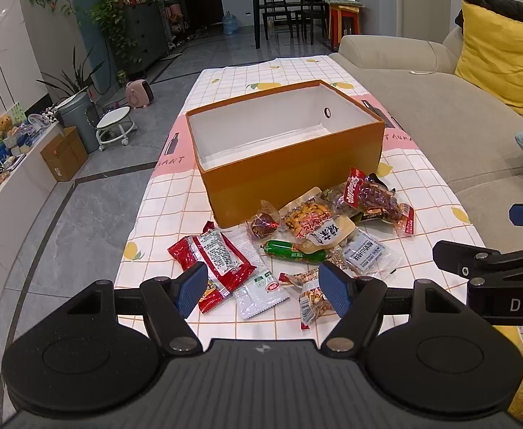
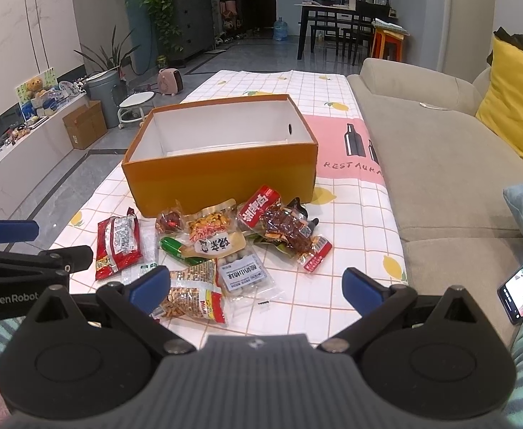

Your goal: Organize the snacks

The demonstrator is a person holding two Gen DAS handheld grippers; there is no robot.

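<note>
The left claw (image 1: pixel 263 291) is spread wide and holds nothing; its blue pads (image 1: pixel 191 287) hang above the near end of the snack pile. The right claw (image 2: pixel 256 287) is likewise spread wide and holds nothing, positioned over the near edge of the counter (image 2: pixel 332 221).

An orange box (image 1: pixel 290 175) with a white interior stands open-topped on the checked cloth covering the counter. No snack is visible inside it.

The snacks lie in a loose pile just in front of the box:
- a red packet (image 1: pixel 215 259) at the left, overlapping a clear packet (image 1: pixel 261 291);
- a green sausage stick (image 1: pixel 295 254) near the centre;
- a dark red meat packet (image 1: pixel 375 196) at the right, close to the box.

A beige sofa (image 1: pixel 440 114) runs along the right side of the counter.
</note>
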